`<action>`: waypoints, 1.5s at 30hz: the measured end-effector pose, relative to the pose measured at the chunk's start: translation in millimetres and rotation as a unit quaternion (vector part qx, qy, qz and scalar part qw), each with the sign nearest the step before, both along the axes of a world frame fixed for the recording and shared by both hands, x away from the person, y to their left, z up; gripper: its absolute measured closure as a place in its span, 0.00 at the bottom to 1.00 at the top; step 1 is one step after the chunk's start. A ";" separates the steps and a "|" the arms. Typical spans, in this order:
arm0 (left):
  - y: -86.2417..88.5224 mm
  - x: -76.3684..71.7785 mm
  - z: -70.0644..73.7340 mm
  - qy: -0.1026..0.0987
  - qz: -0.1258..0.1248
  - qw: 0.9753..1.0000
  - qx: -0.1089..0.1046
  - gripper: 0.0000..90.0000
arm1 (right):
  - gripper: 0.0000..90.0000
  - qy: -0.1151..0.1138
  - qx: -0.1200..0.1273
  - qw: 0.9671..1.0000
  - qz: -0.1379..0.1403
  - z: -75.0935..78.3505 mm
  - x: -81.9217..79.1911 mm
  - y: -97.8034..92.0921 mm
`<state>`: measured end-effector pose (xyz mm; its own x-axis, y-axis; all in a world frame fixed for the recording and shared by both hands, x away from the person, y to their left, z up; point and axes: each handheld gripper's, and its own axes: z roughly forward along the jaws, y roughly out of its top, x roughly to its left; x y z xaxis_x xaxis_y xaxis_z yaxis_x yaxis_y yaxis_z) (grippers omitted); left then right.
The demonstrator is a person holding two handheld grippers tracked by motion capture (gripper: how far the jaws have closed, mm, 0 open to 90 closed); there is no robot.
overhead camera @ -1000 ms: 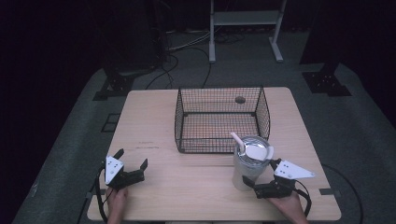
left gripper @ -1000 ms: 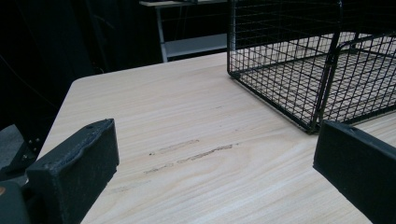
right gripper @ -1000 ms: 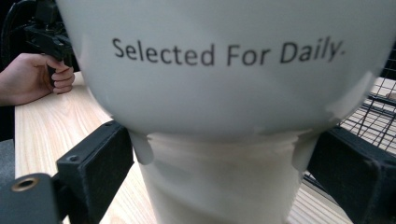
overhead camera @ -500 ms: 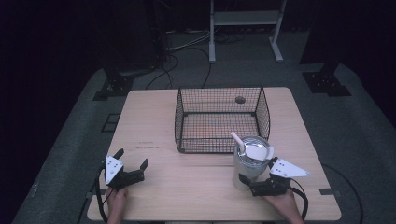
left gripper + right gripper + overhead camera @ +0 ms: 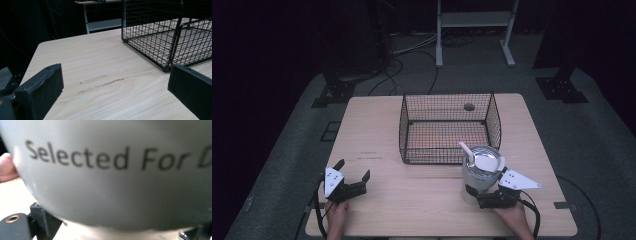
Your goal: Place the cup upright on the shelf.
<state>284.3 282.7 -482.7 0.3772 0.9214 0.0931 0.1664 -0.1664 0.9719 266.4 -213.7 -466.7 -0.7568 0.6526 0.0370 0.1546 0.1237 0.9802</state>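
Observation:
A grey-white container (image 5: 482, 172) stands on the wooden table (image 5: 412, 200), just in front of the wire basket's right corner. A white scoop handle (image 5: 464, 148) sticks out of its top. Its side, printed "Selected For", looms very close in the right gripper view (image 5: 112, 170). My right gripper (image 5: 476, 196) is pushed up against the container's base, its jaws set wide on either side of it. My left gripper (image 5: 353, 169) rests open near the front left edge with nothing between its jaws (image 5: 115, 87).
A black wire basket (image 5: 447, 127) sits mid-table, and its near corner is ahead and to the right in the left gripper view (image 5: 162, 32). A small dark round thing (image 5: 469, 106) lies behind the basket. A bit of a hand (image 5: 6, 167) shows beside the container.
My right gripper has slid left until the container's base sits between its jaws. The container and the left gripper have stayed put.

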 end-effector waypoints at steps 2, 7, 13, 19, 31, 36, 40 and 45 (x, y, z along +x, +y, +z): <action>0.0 0.0 0.0 0.001 0.000 1.000 0.000 0.00 | 0.09 0.000 0.000 1.000 0.000 0.3 0.2 -0.1; 0.4 0.1 0.1 0.000 0.000 1.000 -0.001 0.00 | 0.09 0.003 -0.005 1.000 0.003 1.8 1.0 -0.5; 0.7 0.1 0.1 0.000 0.000 1.000 -0.001 0.00 | 0.09 0.012 0.001 1.000 0.014 2.9 3.8 -4.1; 0.8 0.1 0.1 0.000 -0.001 1.000 -0.001 0.00 | 0.09 0.013 0.016 1.000 0.017 10.4 4.8 -9.6; 0.7 0.0 0.2 0.000 -0.001 1.000 -0.003 0.00 | 0.09 -0.018 0.039 0.997 0.058 71.8 11.7 -3.6; 0.8 0.0 0.2 0.000 -0.001 1.000 -0.003 0.00 | 0.09 -0.026 0.026 0.997 0.069 87.8 17.0 4.0; 0.8 0.0 0.2 0.000 -0.002 1.000 -0.003 0.00 | 0.09 -0.031 0.014 0.996 0.080 100.2 22.5 13.2; 1.0 0.2 0.2 0.000 -0.002 1.000 -0.005 0.00 | 0.09 -0.036 0.006 0.995 0.092 111.1 29.9 24.3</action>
<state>284.5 283.7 -482.5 0.3807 0.9209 0.0837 0.1655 -0.1569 0.9737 296.3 -189.3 -355.6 -0.8649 0.5018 -0.0139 0.0605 0.1316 0.9895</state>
